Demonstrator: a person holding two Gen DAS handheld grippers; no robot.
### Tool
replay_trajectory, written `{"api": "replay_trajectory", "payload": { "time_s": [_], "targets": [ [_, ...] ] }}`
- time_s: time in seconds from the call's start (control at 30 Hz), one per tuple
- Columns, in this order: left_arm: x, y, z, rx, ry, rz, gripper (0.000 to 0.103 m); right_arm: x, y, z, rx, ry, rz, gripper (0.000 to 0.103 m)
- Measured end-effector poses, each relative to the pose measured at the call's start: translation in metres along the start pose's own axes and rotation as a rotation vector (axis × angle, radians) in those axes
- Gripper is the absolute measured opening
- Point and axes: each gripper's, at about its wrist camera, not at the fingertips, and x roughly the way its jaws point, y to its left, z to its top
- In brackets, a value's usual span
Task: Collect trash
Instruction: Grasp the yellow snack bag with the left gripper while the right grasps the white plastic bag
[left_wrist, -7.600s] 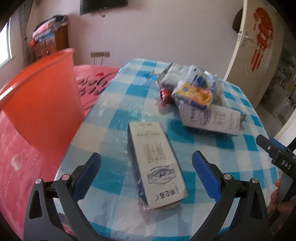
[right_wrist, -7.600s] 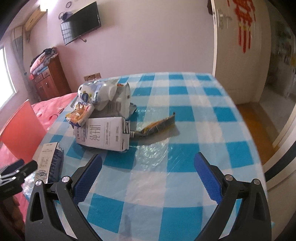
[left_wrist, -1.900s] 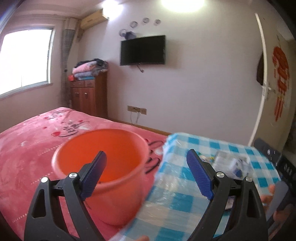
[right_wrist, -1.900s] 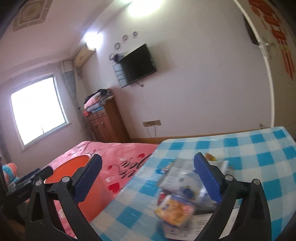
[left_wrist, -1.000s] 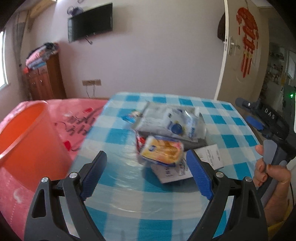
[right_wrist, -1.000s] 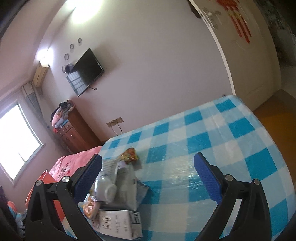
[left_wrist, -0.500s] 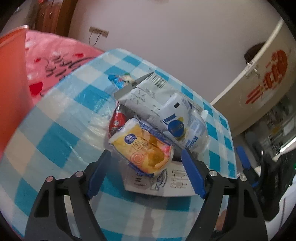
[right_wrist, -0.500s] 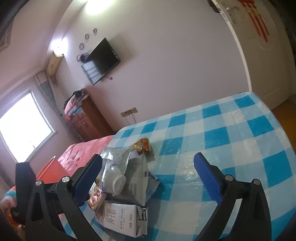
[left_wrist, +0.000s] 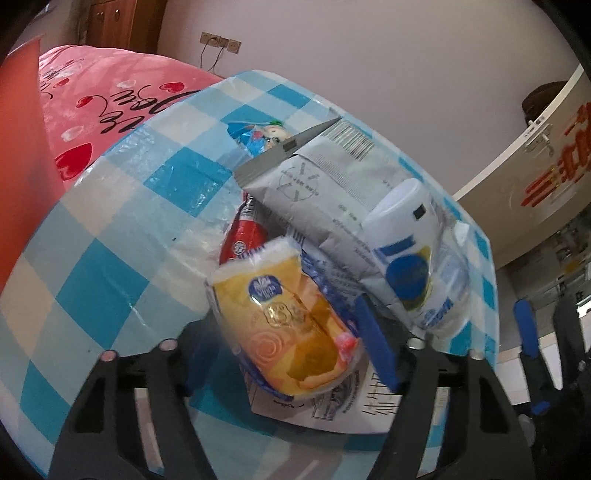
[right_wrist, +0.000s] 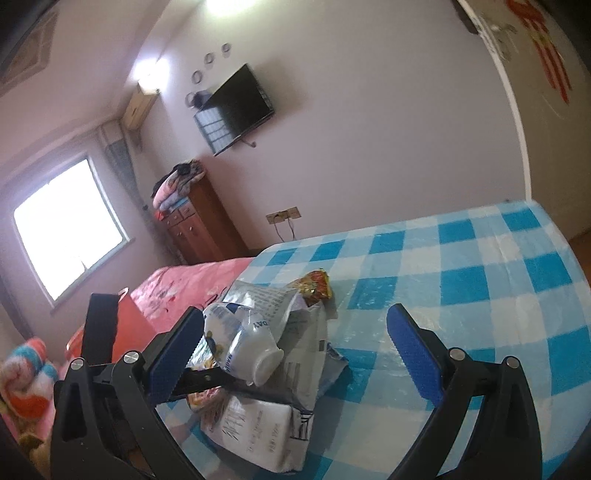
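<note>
A heap of trash lies on the blue-checked table (left_wrist: 110, 240). On its near side is a yellow snack packet (left_wrist: 288, 325), resting on a white carton (left_wrist: 332, 406). Behind them are a grey bag (left_wrist: 332, 192), a white and blue bottle in plastic (left_wrist: 410, 258) and a red sausage (left_wrist: 243, 232). My left gripper (left_wrist: 288, 350) points down at the heap. Its jaws are closing with the yellow packet between them, the blue pads at the packet's two edges. My right gripper (right_wrist: 295, 354) hangs open over the table, the bottle (right_wrist: 251, 347) just inside its left finger.
An orange bucket (left_wrist: 18, 129) stands left of the table, against a pink bed (left_wrist: 110, 85). A small blue wrapper (left_wrist: 258, 136) and a red-gold wrapper (right_wrist: 314, 284) lie behind the heap. The table's right half (right_wrist: 480, 277) is bare cloth. A door is at far right.
My left gripper has dropped toward the heap and narrowed; the yellow packet, ahead of the pads before, now sits between them. The right gripper has swung slightly left toward the heap.
</note>
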Motion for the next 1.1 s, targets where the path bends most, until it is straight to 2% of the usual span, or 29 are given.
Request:
{"api": "replay_trajectory", "payload": {
  "time_s": [0.13, 0.3, 0.37, 0.43, 0.47, 0.67, 0.73, 0.93, 1.1],
  "targets": [
    [-0.003, 0.002, 0.001, 0.023, -0.015, 0.020, 0.060, 0.007, 0.015, -0.004, -0.057, 0.029, 0.023, 0.098],
    [-0.005, 0.008, -0.001, 0.025, -0.015, 0.005, 0.049, 0.016, 0.034, -0.010, -0.126, 0.059, 0.038, 0.097],
    [-0.007, 0.012, 0.000, 0.026, -0.017, 0.000, 0.048, 0.021, 0.040, -0.013, -0.150, 0.074, 0.030, 0.096],
    [-0.010, 0.015, 0.000, 0.030, -0.022, -0.003, 0.047, 0.025, 0.045, -0.016, -0.173, 0.088, 0.018, 0.087],
    [-0.011, 0.017, 0.001, 0.035, -0.027, 0.000, 0.046, 0.027, 0.047, -0.017, -0.183, 0.093, 0.011, 0.086],
    [-0.020, 0.032, 0.001, 0.040, -0.043, -0.001, 0.045, 0.038, 0.071, -0.026, -0.323, 0.105, -0.089, 0.087],
    [-0.022, 0.037, 0.001, 0.043, -0.047, 0.001, 0.044, 0.042, 0.074, -0.028, -0.344, 0.109, -0.107, 0.091],
    [-0.031, 0.044, 0.000, 0.080, -0.062, 0.009, 0.044, 0.057, 0.084, -0.034, -0.404, 0.131, -0.184, 0.091],
    [-0.035, 0.049, -0.003, 0.106, -0.070, 0.017, 0.044, 0.062, 0.092, -0.037, -0.431, 0.132, -0.195, 0.091]
  ]
}}
